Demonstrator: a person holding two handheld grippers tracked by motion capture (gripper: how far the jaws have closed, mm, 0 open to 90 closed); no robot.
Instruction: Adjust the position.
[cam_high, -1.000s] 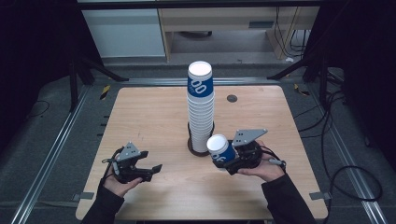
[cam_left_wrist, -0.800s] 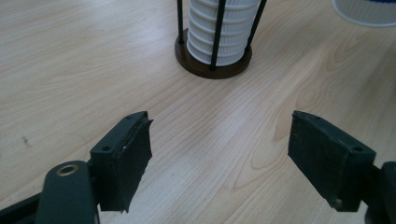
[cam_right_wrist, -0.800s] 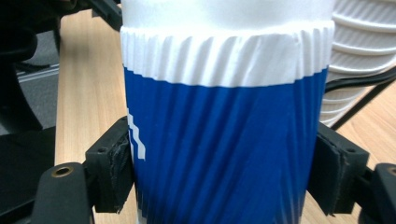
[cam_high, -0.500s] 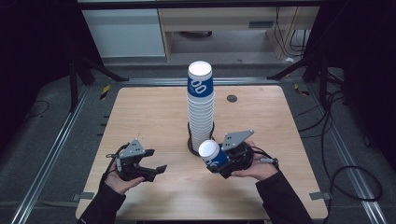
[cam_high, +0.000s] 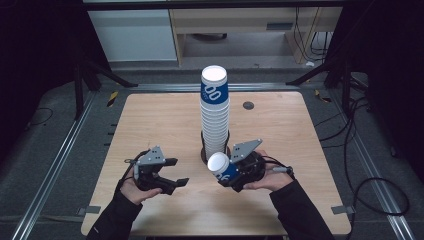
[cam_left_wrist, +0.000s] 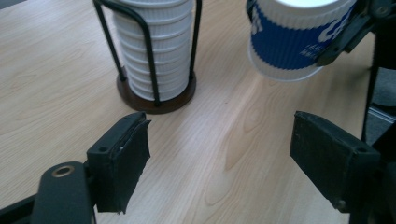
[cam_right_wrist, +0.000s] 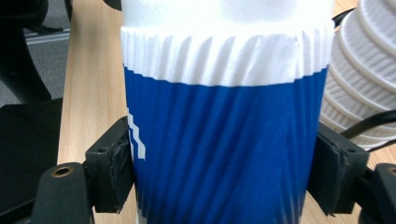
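- Your right claw (cam_high: 231, 176) was clamped on a blue paper cup (cam_high: 223, 168), its pads pressing the ribbed sleeve on both sides in the right gripper view.
- A second before, that cup sat further right, beside the stack; by this moment you had carried it left and tipped it, so its white bottom faced up and toward your other hand.
- The cup hung above the counter (cam_high: 150, 125), just in front of the tall stack of cups (cam_high: 215, 115) in its black wire holder (cam_left_wrist: 156, 88).
- Your left claw (cam_high: 176, 172) stood wide with nothing between its pads; its jaws had just been opening.
- In the left gripper view the cup (cam_left_wrist: 294, 39) sat ahead and above, apart from the pads.
- This looked like a handover being set up: the left claw seemed ready to receive it.
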